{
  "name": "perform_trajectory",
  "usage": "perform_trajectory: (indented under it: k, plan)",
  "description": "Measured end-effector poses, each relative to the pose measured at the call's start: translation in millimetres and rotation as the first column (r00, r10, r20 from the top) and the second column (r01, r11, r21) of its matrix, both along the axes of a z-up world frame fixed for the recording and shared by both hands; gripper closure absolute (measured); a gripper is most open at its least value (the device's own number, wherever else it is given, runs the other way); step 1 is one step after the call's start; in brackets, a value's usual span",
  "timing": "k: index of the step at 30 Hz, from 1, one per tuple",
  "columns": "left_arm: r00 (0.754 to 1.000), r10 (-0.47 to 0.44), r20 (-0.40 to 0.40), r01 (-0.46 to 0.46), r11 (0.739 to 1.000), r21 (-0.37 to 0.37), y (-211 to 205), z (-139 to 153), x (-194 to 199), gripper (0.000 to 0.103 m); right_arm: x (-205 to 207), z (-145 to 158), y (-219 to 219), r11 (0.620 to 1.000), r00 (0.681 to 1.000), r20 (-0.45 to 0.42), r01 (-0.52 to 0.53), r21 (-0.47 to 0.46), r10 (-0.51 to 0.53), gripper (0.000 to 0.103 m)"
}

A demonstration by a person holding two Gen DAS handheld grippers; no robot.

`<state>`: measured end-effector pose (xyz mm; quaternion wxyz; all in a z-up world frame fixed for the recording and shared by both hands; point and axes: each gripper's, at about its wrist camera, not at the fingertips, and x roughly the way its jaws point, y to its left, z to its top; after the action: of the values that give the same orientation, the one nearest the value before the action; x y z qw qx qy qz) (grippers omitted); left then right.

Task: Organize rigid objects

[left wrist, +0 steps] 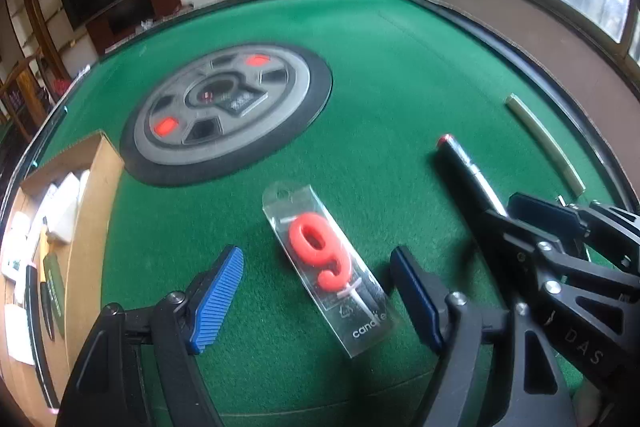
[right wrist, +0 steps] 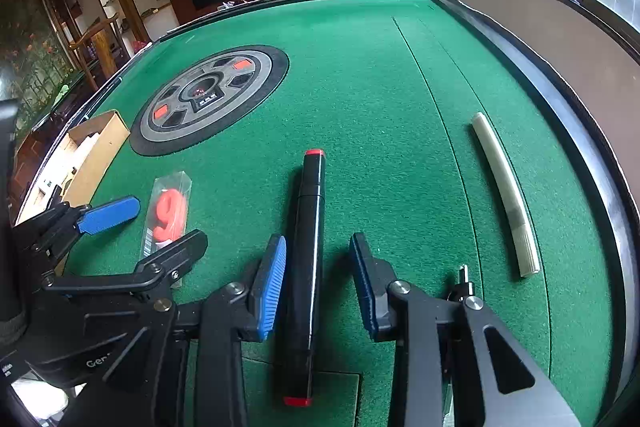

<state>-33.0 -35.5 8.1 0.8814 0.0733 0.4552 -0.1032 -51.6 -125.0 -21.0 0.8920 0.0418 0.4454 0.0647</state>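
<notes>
My left gripper point(left wrist: 316, 291) open, straddling the candle pack point(left wrist: 326, 271) flat on the green felt point(left wrist: 400, 67), pads clear. My right gripper point(right wrist: 318, 283) open around the black marker point(right wrist: 308, 267); left pad at it, right pad apart

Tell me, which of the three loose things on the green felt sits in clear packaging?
The red number-nine candle, lying flat in a clear plastic sleeve. The black marker with red ends and the pale stick near the table's edge lie bare.
</notes>
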Motion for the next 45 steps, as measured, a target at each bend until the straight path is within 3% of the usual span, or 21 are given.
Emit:
perform_trajectory:
  k: [4,15,16,18,28,37,40,44,45]
  plan:
    - [1.000,-0.019,-0.022,0.018,0.999,-0.038,8,0,-3,0.044,1,0,3,1.000,1.000,0.000,-0.012,-0.001,0.012,0.064]
    - [1.000,-0.018,0.016,0.019,0.998,-0.053,3,-1,0,0.047,2,-1,6,1.000,1.000,0.005,-0.017,-0.004,0.017,0.059]
    - [0.999,-0.031,0.022,0.032,0.998,-0.056,3,-1,0,0.050,2,-1,6,1.000,1.000,0.006,-0.018,-0.001,0.018,0.058]
    - [0.998,-0.060,0.033,0.062,0.996,-0.060,2,0,-3,0.075,2,-1,6,1.000,1.000,0.007,-0.023,0.008,0.023,0.055]
    - [0.998,-0.052,0.020,0.055,0.980,-0.190,27,21,-24,0.075,4,-2,3,0.999,1.000,0.013,-0.022,0.034,0.021,0.052]
    - [0.997,-0.004,0.071,0.027,0.943,-0.331,83,59,-83,0.075,4,-2,-1,0.998,1.000,0.017,-0.016,0.054,0.015,0.051]
    - [0.995,0.039,0.087,-0.006,0.936,-0.351,112,65,-99,0.075,4,-3,5,1.000,1.000,0.012,-0.017,-0.001,0.017,0.051]
    - [0.986,0.118,0.120,-0.069,0.935,-0.348,153,71,-121,0.075,4,-4,29,0.984,1.000,-0.003,-0.023,-0.178,0.023,0.052]
    - [0.982,0.137,0.127,-0.085,0.932,-0.353,163,72,-125,0.075,3,-4,31,0.983,1.000,-0.009,-0.015,-0.184,0.013,0.052]
